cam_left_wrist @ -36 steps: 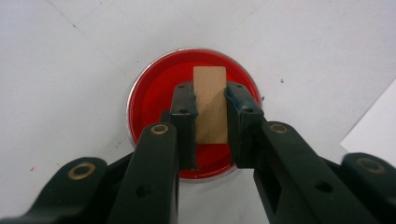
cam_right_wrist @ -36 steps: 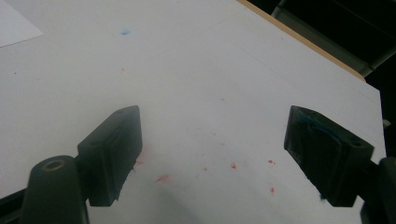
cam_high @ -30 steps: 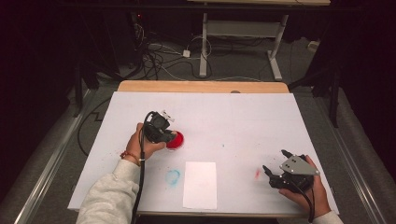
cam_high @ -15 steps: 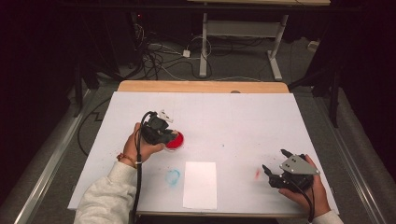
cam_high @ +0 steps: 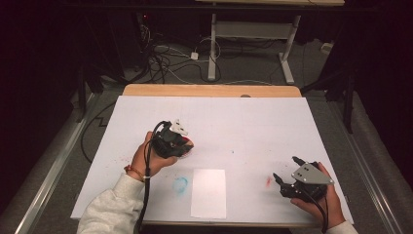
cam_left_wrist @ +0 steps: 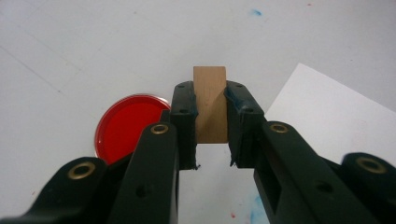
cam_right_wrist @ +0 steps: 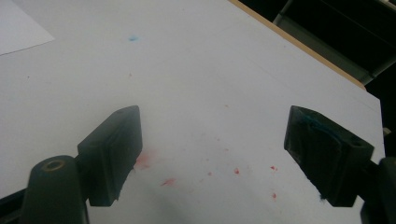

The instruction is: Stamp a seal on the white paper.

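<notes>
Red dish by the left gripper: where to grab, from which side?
Judging by its shape, take the red dish across its raised rim from above: it is shallow, round and lies flat. The right gripper is open; the left gripper is shut on the wooden block.

The left gripper (cam_left_wrist: 211, 140) hangs above the table (cam_high: 253, 122), jaws clamped tight; the right gripper (cam_right_wrist: 212, 154) rests low, jaws wide apart.

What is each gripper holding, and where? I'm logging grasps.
Left gripper clamps a wooden block by its two side faces; right gripper holds nothing.
</notes>
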